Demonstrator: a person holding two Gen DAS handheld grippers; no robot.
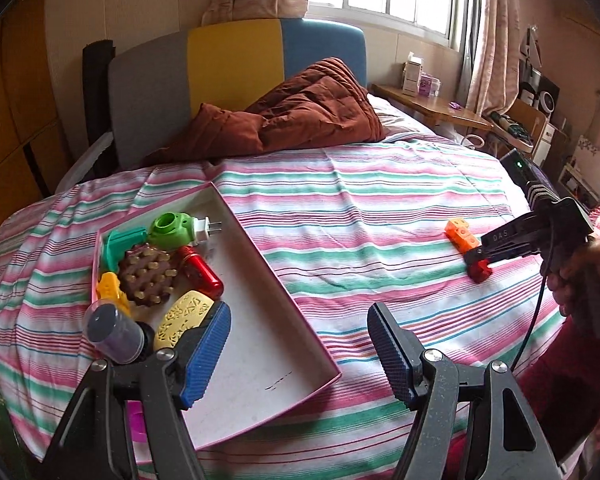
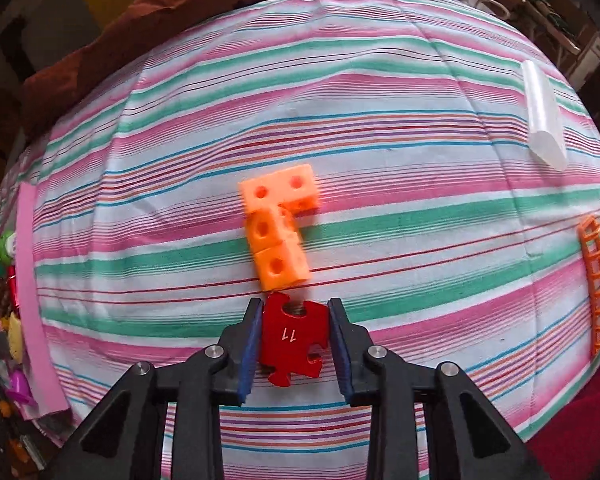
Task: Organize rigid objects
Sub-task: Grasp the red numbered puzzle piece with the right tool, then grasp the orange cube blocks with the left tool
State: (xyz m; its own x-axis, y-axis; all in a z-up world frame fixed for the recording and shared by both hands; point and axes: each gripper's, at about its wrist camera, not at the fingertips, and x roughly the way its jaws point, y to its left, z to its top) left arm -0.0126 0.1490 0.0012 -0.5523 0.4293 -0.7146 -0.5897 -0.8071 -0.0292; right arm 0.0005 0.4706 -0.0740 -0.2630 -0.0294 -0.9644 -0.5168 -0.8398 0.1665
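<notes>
While the right gripper (image 2: 294, 334) is clamped on a red puzzle piece (image 2: 292, 340) marked 11, the piece is pressed against the striped bedsheet (image 2: 380, 140). Just beyond it, touching its far edge, an orange block cluster (image 2: 278, 224) is seen. Further right, an orange rack (image 2: 598, 284) and a clear tube (image 2: 542, 114) are laid well apart. The left gripper (image 1: 298, 350) is held with fingers spread wide and nothing between them, above the near end of a pink-rimmed tray (image 1: 260, 340), where toys are piled at the left side.
</notes>
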